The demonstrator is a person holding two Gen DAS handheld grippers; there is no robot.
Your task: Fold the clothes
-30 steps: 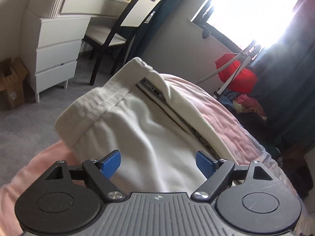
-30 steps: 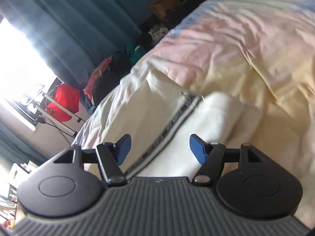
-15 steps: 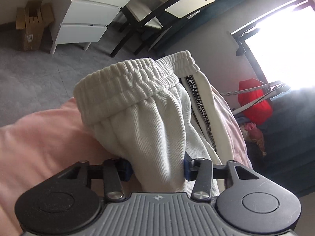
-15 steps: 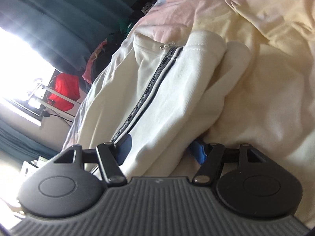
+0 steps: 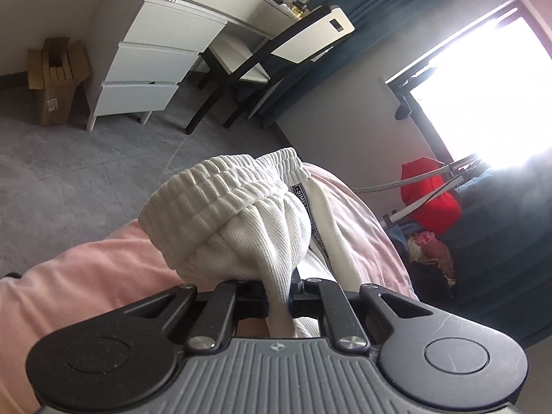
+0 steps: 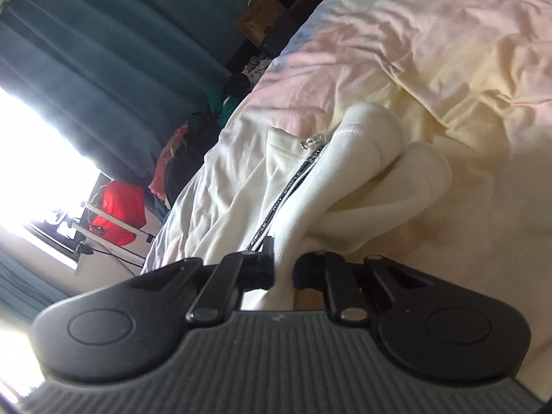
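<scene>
Bedroom, daylight from a window [image 5: 490,79] at the right of the left wrist view. Grey floor [image 5: 86,172] across the left middle.

Desk [image 5: 162,45], white, with drawers, upper left; small bottles crowd its top. Chair [image 5: 272,51], black frame with white seat and back, just beside the desk. Cardboard box [image 5: 55,82], open, at the far left edge, near the desk's foot. Curtains [image 6: 103,51], dark teal, fill the upper left of the right wrist view. Red bag [image 6: 119,212], left middle of that view, below the curtains, near a pile of mixed clothes.

Bed [image 6: 448,51], pink and pale yellow cover, creased, takes up the right half of the right wrist view.

Trousers [image 5: 248,220], white ribbed knit, elastic waistband, black lettered side stripe. They lie on the bed; the waistband end is bunched at the centre of the left wrist view, the cuffed leg ends sit at the centre of the right wrist view.

Left gripper [image 5: 278,296], lower centre: jaws closed on a fold of the trousers below the waistband.

Right gripper [image 6: 283,269], lower centre: jaws closed on the trousers beside the stripe.
</scene>
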